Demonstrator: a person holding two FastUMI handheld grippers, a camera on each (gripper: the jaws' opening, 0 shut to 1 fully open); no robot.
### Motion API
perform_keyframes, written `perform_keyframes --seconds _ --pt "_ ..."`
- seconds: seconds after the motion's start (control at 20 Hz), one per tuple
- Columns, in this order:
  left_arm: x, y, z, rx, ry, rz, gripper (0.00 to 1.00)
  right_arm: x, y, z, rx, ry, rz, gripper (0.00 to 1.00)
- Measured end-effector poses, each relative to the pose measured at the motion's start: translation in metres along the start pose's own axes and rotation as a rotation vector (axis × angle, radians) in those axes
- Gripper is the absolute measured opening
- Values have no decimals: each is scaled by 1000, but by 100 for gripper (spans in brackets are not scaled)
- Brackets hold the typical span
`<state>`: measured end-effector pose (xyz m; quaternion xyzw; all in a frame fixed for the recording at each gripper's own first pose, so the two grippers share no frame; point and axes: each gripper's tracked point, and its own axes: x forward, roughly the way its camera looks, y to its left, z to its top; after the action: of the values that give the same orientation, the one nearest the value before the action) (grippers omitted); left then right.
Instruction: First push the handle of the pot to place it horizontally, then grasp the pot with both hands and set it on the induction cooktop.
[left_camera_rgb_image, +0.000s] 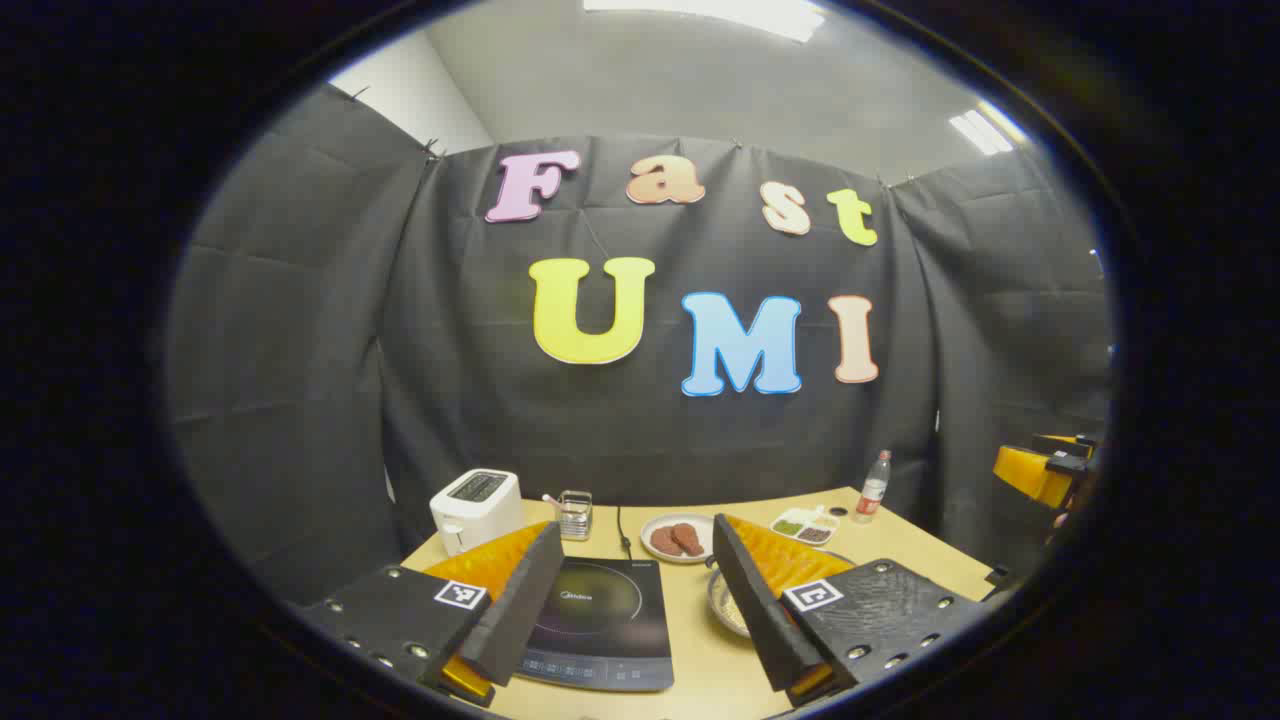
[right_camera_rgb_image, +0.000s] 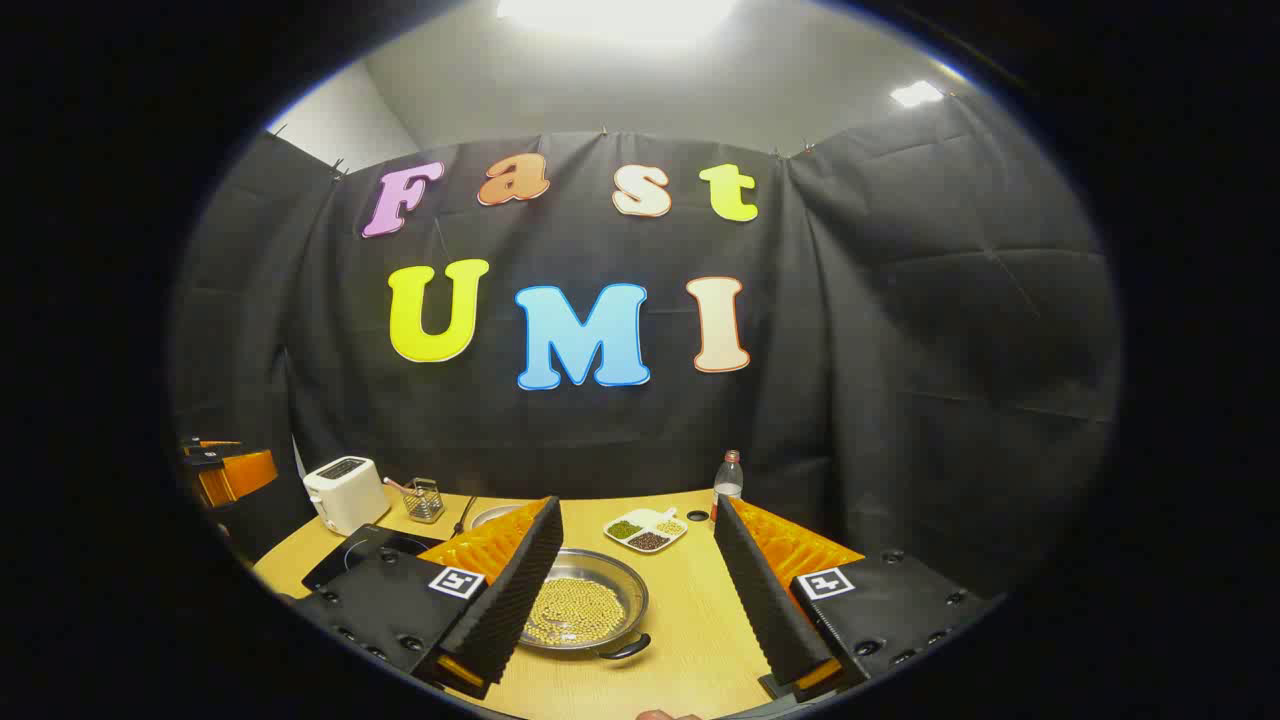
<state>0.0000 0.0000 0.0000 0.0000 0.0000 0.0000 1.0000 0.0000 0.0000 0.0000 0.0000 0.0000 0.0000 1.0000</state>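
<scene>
Right gripper (right_camera_rgb_image: 635, 590) spread wide above the pot (right_camera_rgb_image: 585, 612), left gripper (left_camera_rgb_image: 635, 610) agape over the induction cooktop (left_camera_rgb_image: 598, 625), both holding nothing.

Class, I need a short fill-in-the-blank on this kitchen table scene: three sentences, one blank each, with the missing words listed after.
1. The pot holds small yellowish beans and stands on the ______, not on the induction cooktop.
2. The left gripper and the right gripper both have their fingers ______, holding nothing.
3. The white appliance at the table's far left corner is a ______.

Missing words: table; open; toaster
</scene>
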Motion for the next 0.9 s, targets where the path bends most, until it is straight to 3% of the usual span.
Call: perform_keyframes --seconds 0.35,0.4,0.5,0.9 --pt "-4 -5 -5 13 11 -13 89 1 4 1 10 16 21 98" --pt "-4 -5 -5 15 10 -10 94 1 4 0 10 20 26 98" --pt "-7 -5 -8 12 19 -4 89 4 7 -3 12 34 41 97" --pt "-3 -5 -16 1 40 7 89 12 11 -10 14 78 80 98"
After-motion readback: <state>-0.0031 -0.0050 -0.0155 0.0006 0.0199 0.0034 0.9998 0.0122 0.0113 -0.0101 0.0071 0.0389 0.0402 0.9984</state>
